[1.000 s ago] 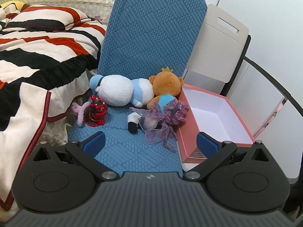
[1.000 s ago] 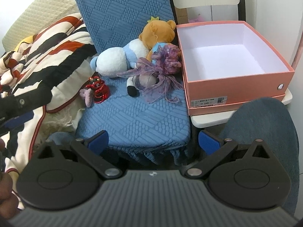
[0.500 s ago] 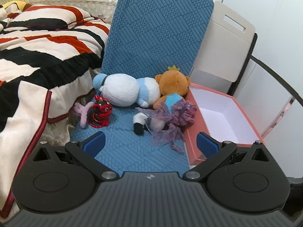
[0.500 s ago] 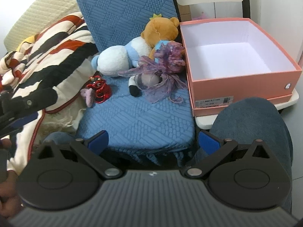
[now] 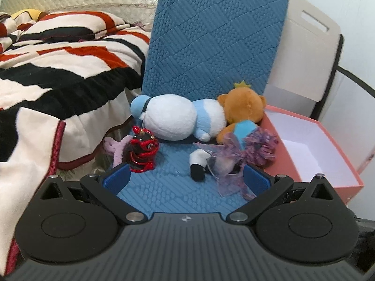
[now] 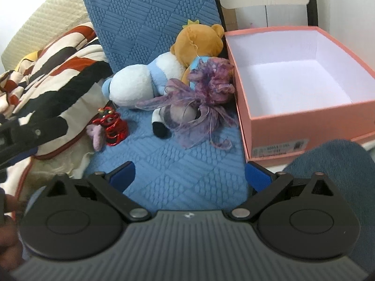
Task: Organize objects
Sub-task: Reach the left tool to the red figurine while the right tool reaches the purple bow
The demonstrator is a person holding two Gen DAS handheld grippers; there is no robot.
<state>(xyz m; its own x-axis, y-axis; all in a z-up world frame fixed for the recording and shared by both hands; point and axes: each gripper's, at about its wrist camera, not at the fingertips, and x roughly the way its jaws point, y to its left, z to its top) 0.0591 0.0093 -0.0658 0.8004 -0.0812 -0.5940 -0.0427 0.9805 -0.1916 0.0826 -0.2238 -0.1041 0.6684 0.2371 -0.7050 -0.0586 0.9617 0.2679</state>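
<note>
- Left gripper [image 5: 186, 178] — spread wide, empty — is nearer the toys; the red figurine [image 5: 142, 150] lies just beyond its left finger.
- Right gripper [image 6: 189, 174], also spread and empty, sits farther back.

Black ribbed body, blue fingers [image 5: 116, 180], silver screws [image 5: 134, 216].

On the chair cushion [image 5: 178, 194]: snowman plush [image 5: 173, 119] at the back, bear plush [image 5: 243, 112] just right of it, ribbon bundle [image 5: 243, 149] in front of the bear. Glossy figurine [image 5: 141, 151] front left, beside the bed blanket [image 5: 46, 75]. Open box [image 6: 290, 98] right of the cushion, touching the ribbon bundle.
</note>
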